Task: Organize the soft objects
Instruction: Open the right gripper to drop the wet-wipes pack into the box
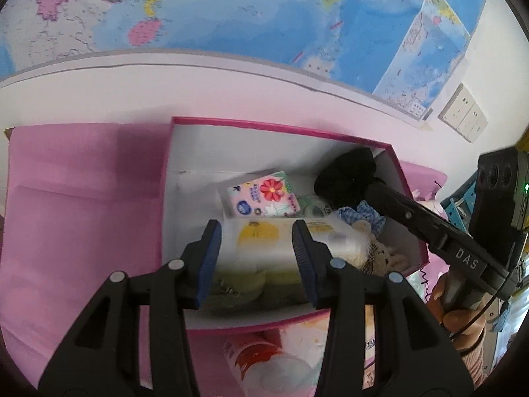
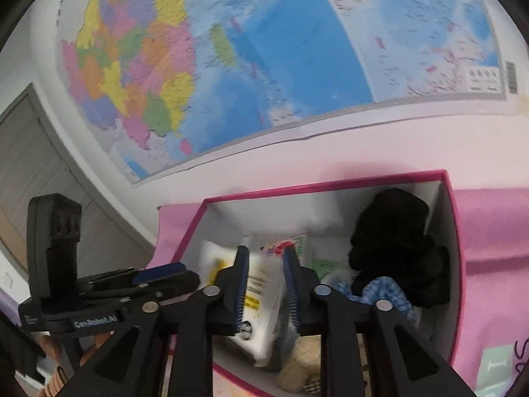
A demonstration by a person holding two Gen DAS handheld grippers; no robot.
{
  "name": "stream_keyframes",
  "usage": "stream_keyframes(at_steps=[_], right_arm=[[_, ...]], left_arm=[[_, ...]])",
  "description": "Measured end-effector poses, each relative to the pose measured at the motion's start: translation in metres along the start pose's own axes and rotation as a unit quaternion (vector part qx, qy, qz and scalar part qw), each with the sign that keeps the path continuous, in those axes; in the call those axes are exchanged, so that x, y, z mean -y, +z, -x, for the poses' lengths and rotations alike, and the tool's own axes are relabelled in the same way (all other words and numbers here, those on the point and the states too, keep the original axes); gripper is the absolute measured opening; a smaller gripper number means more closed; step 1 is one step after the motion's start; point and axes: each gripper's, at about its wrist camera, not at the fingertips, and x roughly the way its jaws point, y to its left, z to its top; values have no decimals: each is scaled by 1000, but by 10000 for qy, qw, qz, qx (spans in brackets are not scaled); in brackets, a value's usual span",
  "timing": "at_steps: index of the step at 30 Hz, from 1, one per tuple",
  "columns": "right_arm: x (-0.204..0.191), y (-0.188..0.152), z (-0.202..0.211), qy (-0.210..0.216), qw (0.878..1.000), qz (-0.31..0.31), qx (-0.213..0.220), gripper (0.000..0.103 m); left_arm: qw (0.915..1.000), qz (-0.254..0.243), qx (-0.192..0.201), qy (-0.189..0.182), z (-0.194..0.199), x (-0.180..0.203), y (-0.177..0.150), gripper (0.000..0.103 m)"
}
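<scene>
The soft things lay together in a pink-rimmed box (image 1: 271, 125) that stood on a pink cloth (image 1: 82, 198). They were a white wipes pack (image 1: 264, 241), a flowered tissue pack (image 1: 261, 195) behind it, a black cloth (image 1: 347, 175) against the far right wall, a blue checked piece (image 1: 363, 211) and a cream plush (image 1: 383, 254) at the near right.

The left claw (image 1: 256, 231) stood open, its pads framing the wipes pack in its own view. The right wrist view placed it at the box's left rim, apparently short of the pack. The right claw (image 2: 264, 258) was open only narrowly and seemed to hold nothing. Seen from the left, its tip sat just beside the black cloth.

All of these would probably be light and yielding. The film-wrapped packs looked slippery and likely to sag, so a pinch across the short width near the middle would suit them best. The cloth and plush would bunch up, and a deep bite into a fold should hold.

The black cloth showed no detail, so its kind could not be told. The checked piece and the plush were partly buried. A red-and-white container (image 1: 258, 354) in front of the box was cut off by the claw and blurred.
</scene>
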Motion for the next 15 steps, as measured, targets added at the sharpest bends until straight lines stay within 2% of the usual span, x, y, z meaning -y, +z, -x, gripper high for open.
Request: stream_keyframes(at_steps=[3,9,15], right_arm=[[1,-5,10,-32,10000,49,58,25],[-11,-17,44,105,9991,327,231,26],[-25,-36,86,320,9970,631,324,37]], left_arm=[[9998,-59,185,37,13,1,-5,46],[9975,-335,610,-120,51,10,-25,46],[9907,-893,910,-472,92,37,-65,46]])
